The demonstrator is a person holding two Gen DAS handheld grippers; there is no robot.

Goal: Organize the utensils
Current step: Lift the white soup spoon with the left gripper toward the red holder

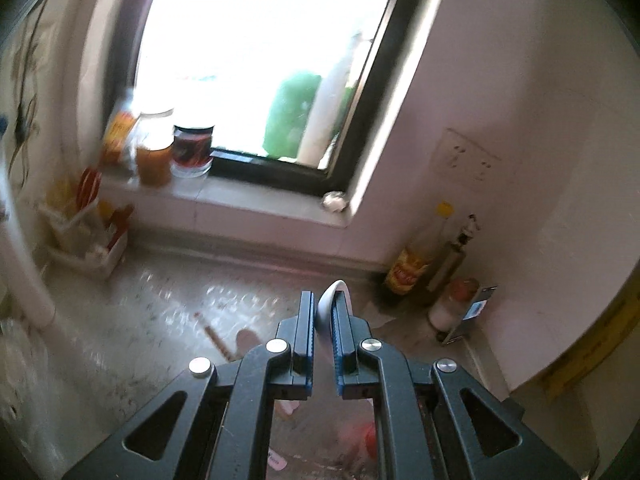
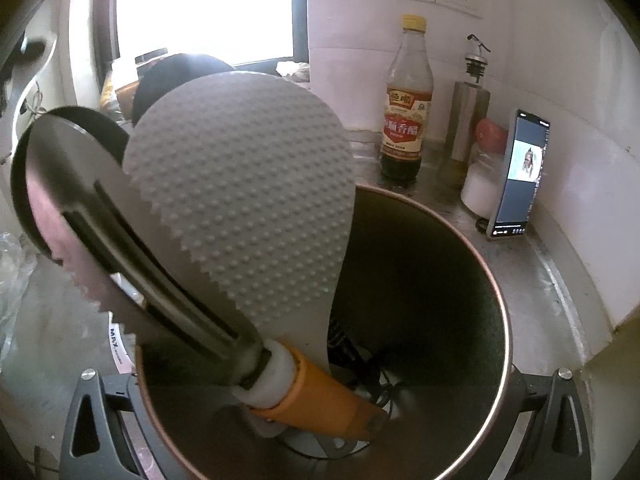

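The utensil in hand is a thin white handle (image 1: 334, 304), pinched between the nearly closed jaws of the left gripper (image 1: 323, 322). Only its curved end shows above the pads; what kind of utensil it is cannot be told. It is held in the air above the counter (image 1: 140, 320), pointing toward the window sill (image 1: 256, 204).

In the right wrist view, a dark round holder with a copper rim (image 2: 506, 320) already contains a dimpled grey rice paddle (image 2: 240, 184), a slotted turner with an orange handle (image 2: 316, 396) and one darker tool behind them. The right gripper (image 2: 320, 456) sits tight against the holder, its arms showing on either side of the rim; its fingertips are hidden, so whether it grips the holder cannot be told.

Judgement: the task is partly done. Several utensils are stowed, one is in transit, and a stick-like item (image 1: 214, 336) plus small pink objects remain on the counter.

A white rack (image 1: 86, 240) by the sill holds other utensils. A vinegar bottle (image 2: 406, 120), an oil dispenser (image 2: 468, 120) and a propped phone (image 2: 520, 172) stand in the corner.
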